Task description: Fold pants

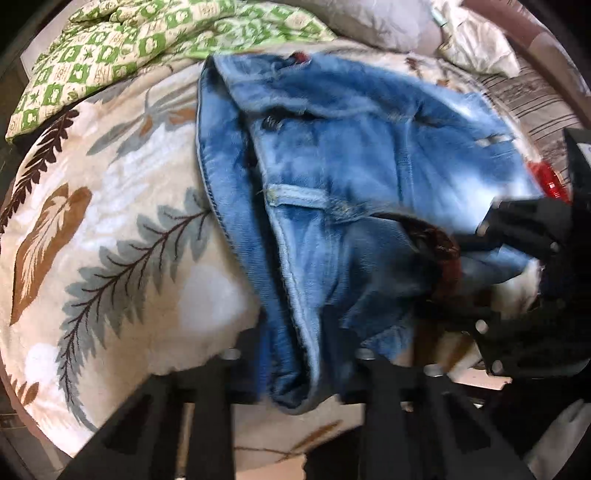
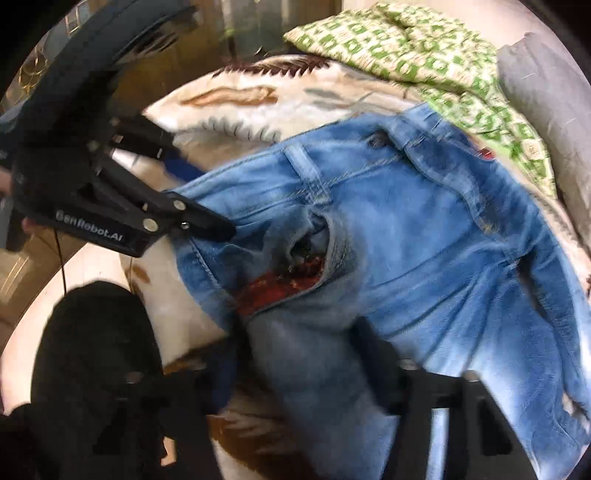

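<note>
Light blue jeans (image 1: 351, 177) lie crumpled on a leaf-patterned blanket (image 1: 110, 221), waistband and belt loop toward me, a dark red lining showing at the opening (image 2: 288, 284). My left gripper (image 1: 295, 369) is shut on a fold of the jeans near the waist; it also shows in the right wrist view (image 2: 207, 221), pinching the waistband edge. My right gripper (image 2: 306, 369) is shut on the denim below the red lining; it shows in the left wrist view (image 1: 491, 236) at the right, clamped on the jeans. Both views are blurred.
A green-and-white checked quilt (image 1: 110, 48) is bunched at the back of the bed. Pale pillows (image 1: 388, 26) and a striped cloth (image 1: 528, 99) lie at the far right. A grey cushion (image 2: 543, 110) stands behind the jeans. The person's dark sleeve (image 2: 92, 369) is at lower left.
</note>
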{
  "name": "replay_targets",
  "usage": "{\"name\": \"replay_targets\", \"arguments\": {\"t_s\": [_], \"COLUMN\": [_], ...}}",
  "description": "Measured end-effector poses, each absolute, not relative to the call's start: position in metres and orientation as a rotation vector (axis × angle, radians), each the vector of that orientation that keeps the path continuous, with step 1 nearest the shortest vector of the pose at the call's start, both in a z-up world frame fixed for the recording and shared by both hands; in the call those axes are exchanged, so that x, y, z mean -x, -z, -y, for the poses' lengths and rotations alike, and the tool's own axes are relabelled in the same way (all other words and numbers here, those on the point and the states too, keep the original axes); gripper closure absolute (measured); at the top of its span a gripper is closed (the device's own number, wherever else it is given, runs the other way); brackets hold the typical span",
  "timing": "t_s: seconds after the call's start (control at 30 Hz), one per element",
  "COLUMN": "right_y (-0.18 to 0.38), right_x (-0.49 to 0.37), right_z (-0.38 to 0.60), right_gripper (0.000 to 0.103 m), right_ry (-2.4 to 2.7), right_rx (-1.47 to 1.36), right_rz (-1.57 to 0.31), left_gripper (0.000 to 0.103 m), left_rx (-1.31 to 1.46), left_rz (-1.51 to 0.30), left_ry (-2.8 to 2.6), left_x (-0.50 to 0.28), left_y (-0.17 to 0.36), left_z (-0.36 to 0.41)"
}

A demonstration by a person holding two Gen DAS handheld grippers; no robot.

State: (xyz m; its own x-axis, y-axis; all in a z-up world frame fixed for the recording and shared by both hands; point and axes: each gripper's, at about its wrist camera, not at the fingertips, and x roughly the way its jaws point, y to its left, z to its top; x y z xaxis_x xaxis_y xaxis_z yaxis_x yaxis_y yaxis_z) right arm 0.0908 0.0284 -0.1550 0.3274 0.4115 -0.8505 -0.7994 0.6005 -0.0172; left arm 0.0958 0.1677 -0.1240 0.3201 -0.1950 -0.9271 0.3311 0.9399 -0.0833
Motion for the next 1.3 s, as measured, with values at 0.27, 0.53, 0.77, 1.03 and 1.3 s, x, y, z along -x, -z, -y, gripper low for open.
{"name": "replay_targets", "arguments": {"t_s": [0.27, 0.53, 0.77, 1.03, 1.3], "right_y": [0.158, 0.112, 0.103, 0.112, 0.130], "right_x": [-0.083, -0.077, -0.092, -0.068, -0.075], "right_z": [-0.031, 0.048, 0.213, 0.356, 0.393], "right_gripper": [0.067, 0.022, 0.022, 0.022, 0.022], "right_ry": [-0.862, -0.762, -0.415, -0.110, -0.075], "right_rx": [0.449, 0.346, 0.146, 0.026, -0.052], "right_rz": [-0.962, -0.898, -0.958, -1.028, -1.058], "left_gripper": [0.052, 0.021, 0.020, 0.020, 0.020], "left_rx": [-0.080, -0.149, -0.287, -0.512, -0.593], "left_rz": [-1.207, -1.030, -0.941, -0.931, -0.974], "left_ry": [0.264, 0.200, 0.444, 0.728, 0.762], "left_x": [-0.091, -0.085, -0.084, -0.069, -0.096], "left_y": [0.136, 0.067, 0.040, 0.077, 0.106], "left_z": [-0.190, -0.155, -0.043, 0.112, 0.185]}}
